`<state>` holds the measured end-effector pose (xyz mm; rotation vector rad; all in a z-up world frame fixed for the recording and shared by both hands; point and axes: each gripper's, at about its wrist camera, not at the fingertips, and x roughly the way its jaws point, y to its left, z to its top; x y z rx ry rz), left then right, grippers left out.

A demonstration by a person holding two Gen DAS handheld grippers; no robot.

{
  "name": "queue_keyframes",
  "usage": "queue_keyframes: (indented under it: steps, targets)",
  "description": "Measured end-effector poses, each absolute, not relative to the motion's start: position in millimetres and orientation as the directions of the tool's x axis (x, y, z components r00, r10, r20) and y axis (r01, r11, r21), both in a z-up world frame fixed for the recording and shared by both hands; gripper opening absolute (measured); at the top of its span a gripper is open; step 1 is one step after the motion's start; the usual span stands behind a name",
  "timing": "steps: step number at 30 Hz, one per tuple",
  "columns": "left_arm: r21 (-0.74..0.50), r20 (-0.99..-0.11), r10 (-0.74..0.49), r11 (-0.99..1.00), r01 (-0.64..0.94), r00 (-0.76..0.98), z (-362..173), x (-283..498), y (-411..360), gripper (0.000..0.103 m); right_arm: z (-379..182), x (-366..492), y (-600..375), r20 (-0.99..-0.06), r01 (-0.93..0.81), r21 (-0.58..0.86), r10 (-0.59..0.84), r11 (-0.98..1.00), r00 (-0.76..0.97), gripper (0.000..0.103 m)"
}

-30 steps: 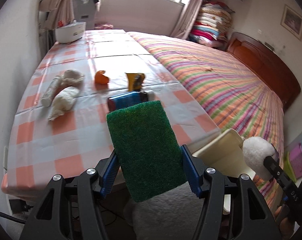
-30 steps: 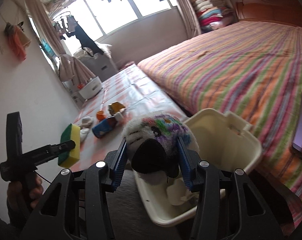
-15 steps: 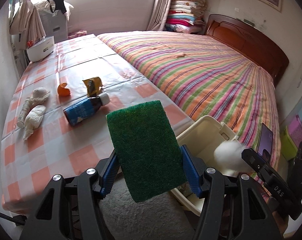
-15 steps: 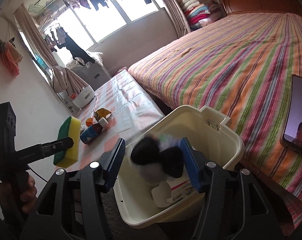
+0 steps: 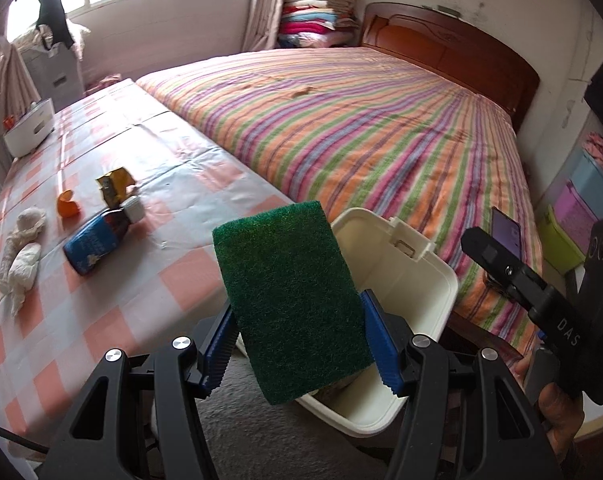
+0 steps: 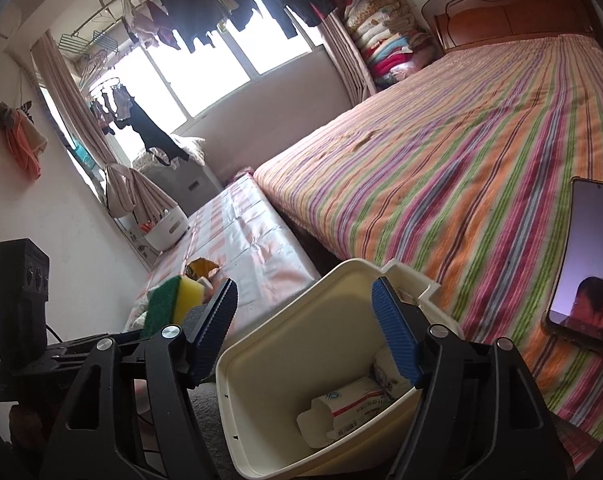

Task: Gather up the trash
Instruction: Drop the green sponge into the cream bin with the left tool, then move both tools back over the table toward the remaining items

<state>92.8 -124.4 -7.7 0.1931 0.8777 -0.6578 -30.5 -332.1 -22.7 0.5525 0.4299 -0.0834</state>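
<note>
You have the bin [image 5: 433, 264] on the floor between the table [image 5: 101, 312] and the bed [image 5: 381, 128], with packets [image 6: 349, 404] lying in it. On the table, the bottle [image 5: 97, 240] lies on its side; the rags [image 5: 21, 252] lie to its left, the carton [image 5: 115, 184] and a peel [image 5: 66, 204] behind it. A phone [image 6: 585, 268] stands on the bed, right of the bin.

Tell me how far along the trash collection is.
Partly done. The cream bin already holds paper packaging. The right tool, just opened, hangs empty over it; the left tool grips a sponge. The blue bottle, orange peel, yellow wrapper and tissues remain on the table.
</note>
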Motion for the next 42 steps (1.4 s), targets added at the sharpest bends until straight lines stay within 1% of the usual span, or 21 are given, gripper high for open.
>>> queue_keyframes:
  steps: [7,10,16,21,23,27,30,32,35,37,42]
  targets:
    - [-0.095,-0.78,-0.47,0.742,0.664,0.414,-16,87,-148,0.058,-35,-45,-349,-0.443,0.258,0.497,-0.013,0.829,0.896,0.069]
    - [-0.082,-0.781,-0.474,0.723,0.686,0.406,-19,82,-156,0.059,-37,-44,-349,-0.459,0.275,0.493,-0.021,0.825,0.888,0.069]
    - [-0.082,-0.787,-0.489,0.688,0.721,0.377,-22,76,-166,0.064,-30,-37,-341,-0.459,0.256,0.482,-0.008,0.838,0.888,0.069]
    - [-0.095,-0.774,-0.506,0.688,0.72,0.382,-20,71,-162,0.08,-29,-33,-338,-0.469,0.256,0.476,-0.003,0.841,0.883,0.069]
    - [-0.102,-0.766,-0.515,0.688,0.718,0.384,-18,70,-158,0.084,-30,-31,-338,-0.471,0.256,0.478,-0.001,0.84,0.882,0.069]
    - [-0.118,-0.709,-0.572,0.672,0.731,0.412,-9,64,-145,0.094,-26,-25,-331,-0.472,0.24,0.478,0.017,0.845,0.881,0.069]
    - [-0.156,-0.659,-0.626,0.657,0.737,0.418,-1,62,-129,0.095,-21,-20,-323,-0.467,0.22,0.466,0.027,0.857,0.884,0.069]
    - [-0.206,-0.624,-0.665,0.647,0.734,0.411,4,63,-116,0.095,-15,-17,-318,-0.462,0.208,0.46,0.033,0.863,0.886,0.076]
    - [-0.259,-0.566,-0.699,0.654,0.711,0.437,11,63,-90,0.095,-6,-13,-308,-0.45,0.182,0.457,0.05,0.87,0.892,0.076]
    - [-0.266,-0.54,-0.694,0.677,0.686,0.476,13,64,-73,0.095,3,-11,-299,-0.439,0.16,0.441,0.057,0.883,0.897,0.076]
    - [-0.294,-0.524,-0.654,0.741,0.604,0.546,9,72,-25,0.095,14,3,-270,-0.433,0.095,0.419,0.106,0.903,0.895,0.079]
